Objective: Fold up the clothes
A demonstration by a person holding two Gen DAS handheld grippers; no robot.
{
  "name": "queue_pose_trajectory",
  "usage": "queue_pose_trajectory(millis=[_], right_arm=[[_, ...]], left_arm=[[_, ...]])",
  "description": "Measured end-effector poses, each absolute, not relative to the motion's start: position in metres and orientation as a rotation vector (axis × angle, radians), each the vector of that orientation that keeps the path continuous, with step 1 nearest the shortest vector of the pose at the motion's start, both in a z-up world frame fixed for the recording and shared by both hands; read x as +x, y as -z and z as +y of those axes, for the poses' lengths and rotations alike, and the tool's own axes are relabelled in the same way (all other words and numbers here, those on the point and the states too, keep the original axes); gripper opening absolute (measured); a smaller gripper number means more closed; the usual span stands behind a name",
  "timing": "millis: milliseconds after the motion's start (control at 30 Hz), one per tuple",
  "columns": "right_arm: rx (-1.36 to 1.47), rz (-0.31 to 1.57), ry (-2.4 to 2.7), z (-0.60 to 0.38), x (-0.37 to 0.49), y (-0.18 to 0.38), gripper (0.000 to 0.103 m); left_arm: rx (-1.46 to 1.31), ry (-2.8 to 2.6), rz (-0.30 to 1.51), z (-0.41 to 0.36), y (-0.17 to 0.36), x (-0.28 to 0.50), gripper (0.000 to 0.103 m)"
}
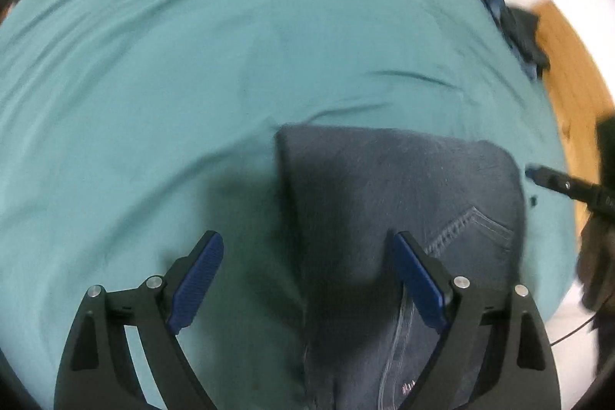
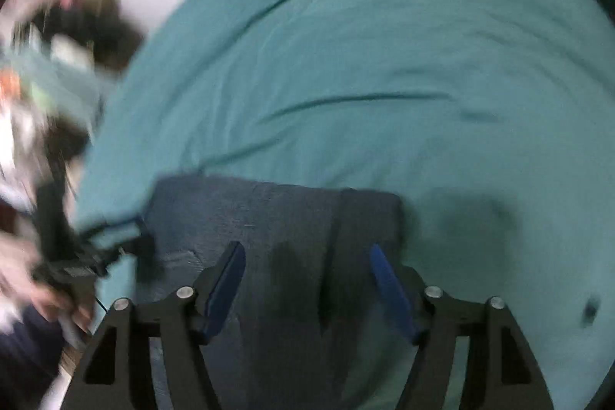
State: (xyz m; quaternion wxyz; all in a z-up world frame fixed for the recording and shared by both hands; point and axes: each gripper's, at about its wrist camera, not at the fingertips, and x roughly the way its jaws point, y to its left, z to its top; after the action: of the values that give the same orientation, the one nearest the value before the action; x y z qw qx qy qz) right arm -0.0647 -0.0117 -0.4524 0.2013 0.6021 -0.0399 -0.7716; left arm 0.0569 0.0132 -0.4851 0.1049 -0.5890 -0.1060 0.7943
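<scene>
Two views, both motion-blurred.

Left wrist: left tongs (image 1: 309,244) were spread wide, nothing between the blue pads (image 1: 200,281). Folded dark jeans (image 1: 388,202) lay on the teal sheet (image 1: 192,64), under and ahead of the tongs. Jeans' left edge ran straight between the two fingers, so the left finger hung over bare sheet and the right finger over denim. Far edge of the fold was straight, right corner rounded; a stitched pocket showed near the right finger. Whether the tips touched the cloth I could not tell. Broad open sheet lay ahead and to the left, only shallow creases. A dark pile of clothes (image 1: 519,29) sat at the sheet's far right edge, next to the wooden floor (image 1: 572,79). Right tongs' tip (image 1: 538,175) poked in from the right, just beside the jeans' right edge.

Right wrist: right tongs (image 2: 307,252) were also spread wide, holding nothing, hovering over the jeans (image 2: 269,218). Far edge of the fold was straight, right corner square, with a vertical fold line between the fingers. Open teal sheet (image 2: 384,64) lay ahead and to the right. Left tongs (image 2: 127,248) and the hand (image 2: 34,279) holding them were blurred at the jeans' left edge; jaw state unreadable in this view.
</scene>
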Motion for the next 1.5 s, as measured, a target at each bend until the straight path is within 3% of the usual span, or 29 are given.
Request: queue_pose_trajectory(millis=[33,100,200,367,467,567,600,667,700,733,867,933,1133,1233,1300,1367,1400,1433,1500], right_arm=[[1.744,0.000,2.144,-0.023,-0.068,0.467,0.020],[1.885,0.080,2.080,-0.027,-0.076,0.501,0.018],[1.964,-0.224,1.950,-0.011,-0.079,0.527,0.012],[1.819,-1.420,1.211,0.059,-0.060,0.597,0.007],[1.941,-1.389,1.285,0.078,-0.045,0.617,0.003],[1.960,-1.015,1.672,0.080,-0.055,0.577,0.002],[1.965,-0.885,1.792,0.079,-0.057,0.553,0.006],[1.928,-0.745,1.980,0.081,-0.054,0.517,0.025],[1.871,-0.684,2.070,0.079,-0.052,0.497,0.069],[1.866,-0.651,2.067,0.072,-0.054,0.496,0.103],[1.854,-0.521,2.051,0.043,-0.066,0.496,0.103],[1.957,-0.480,1.988,0.023,-0.082,0.522,0.102],[1.991,-0.306,1.929,-0.003,-0.096,0.551,0.077],[1.892,-0.360,1.968,0.015,-0.090,0.543,0.078],[1.916,-0.247,1.967,0.016,-0.084,0.545,0.085],[1.895,-0.183,2.018,0.014,-0.079,0.538,0.085],[1.869,-0.142,2.041,0.009,-0.077,0.532,0.078],[1.849,-0.073,2.066,0.001,-0.074,0.527,0.059],[1.829,0.113,2.103,-0.015,-0.065,0.526,0.040]], left_arm=[[-1.742,-2.319,-0.307,0.019,0.488,0.052,0.091],[-1.752,-2.275,-0.297,0.029,0.493,0.041,0.091],[-1.768,-2.220,-0.308,0.039,0.501,0.032,0.091],[-1.769,-2.153,-0.395,0.038,0.517,0.033,0.091],[-1.772,-2.121,-0.445,0.034,0.526,0.033,0.091],[-1.775,-2.100,-0.476,0.029,0.530,0.035,0.091],[-1.778,-2.100,-0.476,0.027,0.528,0.036,0.091],[-1.776,-2.122,-0.452,0.022,0.519,0.040,0.091],[-1.772,-2.140,-0.436,0.018,0.514,0.043,0.091],[-1.767,-2.161,-0.420,0.015,0.509,0.045,0.091],[-1.761,-2.193,-0.412,0.011,0.509,0.045,0.091],[-1.770,-2.188,-0.441,0.011,0.513,0.043,0.091],[-1.760,-2.204,-0.461,0.009,0.515,0.045,0.091],[-1.751,-2.203,-0.472,0.007,0.515,0.046,0.091],[-1.744,-2.202,-0.479,0.007,0.515,0.047,0.091],[-1.743,-2.214,-0.461,0.009,0.514,0.047,0.091],[-1.744,-2.222,-0.446,0.010,0.512,0.047,0.091],[-1.746,-2.232,-0.428,0.012,0.511,0.046,0.091],[-1.750,-2.267,-0.351,0.019,0.506,0.046,0.091]])
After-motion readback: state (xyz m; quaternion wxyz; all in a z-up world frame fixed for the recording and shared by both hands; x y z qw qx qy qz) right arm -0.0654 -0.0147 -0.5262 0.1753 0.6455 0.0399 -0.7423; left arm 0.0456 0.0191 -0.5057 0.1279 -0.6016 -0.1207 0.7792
